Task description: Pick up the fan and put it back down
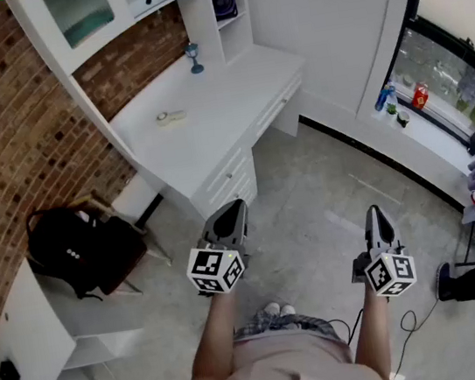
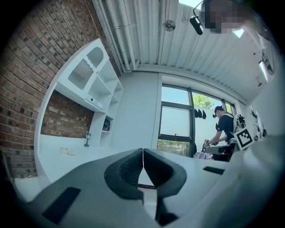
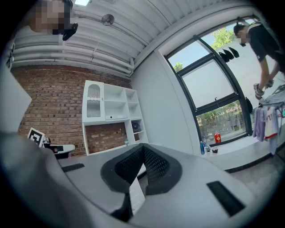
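The fan (image 1: pixel 225 3) is a small dark round one in an open cubby of the white shelf unit above the desk. It also shows far off in the left gripper view (image 2: pixel 106 125) and the right gripper view (image 3: pixel 136 127). My left gripper (image 1: pixel 230 207) is held level over the floor in front of the desk drawers, shut with nothing in it (image 2: pixel 143 153). My right gripper (image 1: pixel 374 210) hangs further right over bare floor, also shut and empty (image 3: pixel 143 151). Both are well short of the fan.
A white desk (image 1: pixel 232 97) carries a small blue stemmed ornament (image 1: pixel 194 58) and a pale small object (image 1: pixel 170 116). A black backpack (image 1: pixel 74 249) sits on a chair at the left. Bottles (image 1: pixel 401 98) stand on the window sill. A person (image 2: pixel 225 127) bends by the window.
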`<move>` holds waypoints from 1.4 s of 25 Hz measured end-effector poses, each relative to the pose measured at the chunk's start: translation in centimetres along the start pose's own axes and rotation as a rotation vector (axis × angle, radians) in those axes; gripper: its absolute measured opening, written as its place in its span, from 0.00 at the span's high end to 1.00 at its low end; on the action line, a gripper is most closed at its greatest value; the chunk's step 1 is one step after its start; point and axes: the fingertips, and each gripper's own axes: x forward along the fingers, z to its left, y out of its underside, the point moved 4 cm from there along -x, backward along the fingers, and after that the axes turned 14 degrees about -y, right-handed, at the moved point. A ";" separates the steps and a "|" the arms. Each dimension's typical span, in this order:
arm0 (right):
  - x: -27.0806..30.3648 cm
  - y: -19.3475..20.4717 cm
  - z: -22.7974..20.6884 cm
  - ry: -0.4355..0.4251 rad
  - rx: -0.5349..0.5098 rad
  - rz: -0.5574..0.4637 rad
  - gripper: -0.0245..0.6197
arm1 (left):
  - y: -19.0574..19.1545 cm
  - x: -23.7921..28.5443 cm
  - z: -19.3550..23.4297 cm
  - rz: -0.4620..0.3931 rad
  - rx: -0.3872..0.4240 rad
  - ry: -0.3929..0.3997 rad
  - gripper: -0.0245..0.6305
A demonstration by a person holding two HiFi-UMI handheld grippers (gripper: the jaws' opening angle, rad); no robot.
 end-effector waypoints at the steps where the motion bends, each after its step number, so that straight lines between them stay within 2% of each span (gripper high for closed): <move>1: 0.0 0.0 0.0 -0.001 -0.001 0.002 0.94 | 0.0 0.0 -0.1 0.002 0.001 0.000 0.92; 15: -0.2 0.3 0.0 -0.007 -0.031 0.023 0.94 | 0.8 -0.3 -0.3 0.014 0.005 -0.005 0.92; 20: 0.0 0.3 0.3 -0.020 -0.007 0.013 0.94 | 0.9 -0.3 -0.2 0.023 0.000 -0.002 0.92; 31: -0.5 0.7 0.4 0.016 0.013 0.005 0.94 | 1.7 0.1 -0.1 0.052 -0.011 0.050 0.91; 35: -0.3 0.9 0.4 0.025 0.015 0.006 0.94 | 1.6 0.6 0.3 0.050 -0.017 0.063 0.68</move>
